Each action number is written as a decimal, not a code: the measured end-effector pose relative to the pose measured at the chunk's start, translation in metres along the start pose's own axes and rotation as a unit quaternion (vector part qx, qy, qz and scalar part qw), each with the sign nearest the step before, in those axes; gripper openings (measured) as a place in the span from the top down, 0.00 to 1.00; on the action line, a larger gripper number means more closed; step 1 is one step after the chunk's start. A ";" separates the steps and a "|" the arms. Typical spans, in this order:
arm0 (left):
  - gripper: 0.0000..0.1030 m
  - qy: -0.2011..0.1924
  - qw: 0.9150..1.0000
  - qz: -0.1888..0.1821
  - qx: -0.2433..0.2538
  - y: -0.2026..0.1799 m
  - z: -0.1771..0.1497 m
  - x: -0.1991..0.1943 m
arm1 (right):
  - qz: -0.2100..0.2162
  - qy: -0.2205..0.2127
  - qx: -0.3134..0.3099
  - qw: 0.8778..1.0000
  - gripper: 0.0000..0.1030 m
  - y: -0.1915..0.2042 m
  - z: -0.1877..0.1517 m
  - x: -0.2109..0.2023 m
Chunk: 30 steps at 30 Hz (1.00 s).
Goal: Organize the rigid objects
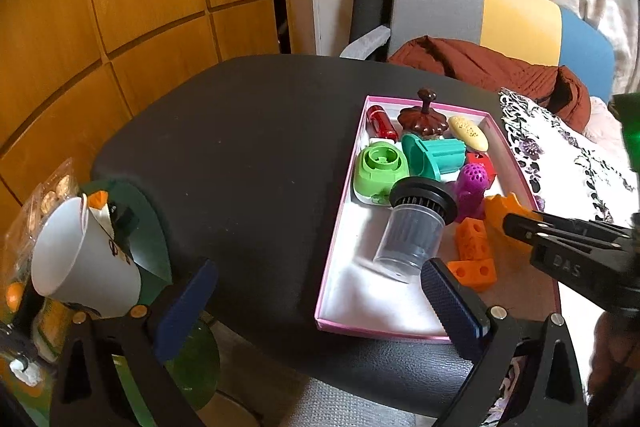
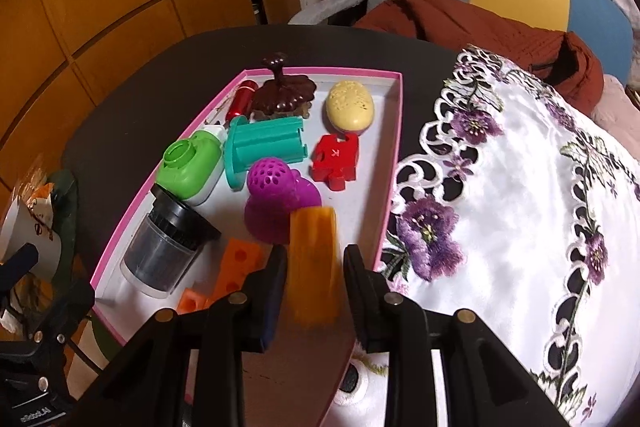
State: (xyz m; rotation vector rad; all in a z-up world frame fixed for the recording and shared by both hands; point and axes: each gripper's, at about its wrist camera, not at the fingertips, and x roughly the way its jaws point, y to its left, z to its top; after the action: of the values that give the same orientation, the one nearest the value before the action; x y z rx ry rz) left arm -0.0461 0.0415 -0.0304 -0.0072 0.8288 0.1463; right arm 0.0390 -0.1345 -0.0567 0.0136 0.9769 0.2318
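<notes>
A pink-rimmed white tray [image 1: 340,227] [image 2: 394,131] lies on the black table [image 1: 248,147] and holds several toys: a clear jar with a black lid [image 1: 412,231] [image 2: 168,251], a green piece [image 2: 192,163], a teal spool [image 2: 264,151], a purple perforated toy [image 2: 276,199], a red puzzle piece [image 2: 334,161], a cream oval [image 2: 350,105], a brown lid [image 2: 282,93] and orange holed blocks [image 1: 474,255]. My right gripper [image 2: 314,267] is shut on an orange piece [image 2: 314,263] and holds it over the tray's near end. My left gripper [image 1: 320,307] is open and empty by the tray's near left corner.
A white embroidered cloth [image 2: 520,207] covers the table right of the tray. A white cup [image 1: 76,259] and snack packets sit at the far left. A brown jacket [image 1: 500,71] lies on a grey, yellow and blue chair behind. Wooden panels line the left wall.
</notes>
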 end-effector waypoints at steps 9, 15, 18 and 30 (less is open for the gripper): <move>0.00 0.016 1.000 -0.008 0.015 -0.004 0.001 0.001 | 0.012 0.006 -0.002 1.000 0.76 0.004 -0.014 -0.009; 0.00 0.006 0.999 0.010 0.036 -0.009 0.002 0.000 | 0.025 0.007 0.039 0.999 0.74 -0.002 -0.018 -0.025; 0.00 0.010 0.999 0.015 0.041 -0.013 0.005 0.000 | 0.015 -0.009 0.040 0.999 0.69 -0.003 -0.014 -0.032; 0.00 0.012 0.999 -0.006 0.037 -0.012 0.022 -0.012 | -0.060 -0.037 0.031 0.997 0.55 0.009 -0.005 -0.050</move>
State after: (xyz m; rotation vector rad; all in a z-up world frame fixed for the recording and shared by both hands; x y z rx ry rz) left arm -0.0363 0.0293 -0.0074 0.0549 0.8574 0.1043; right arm 0.0061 -0.1358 -0.0180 0.0199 0.9078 0.0890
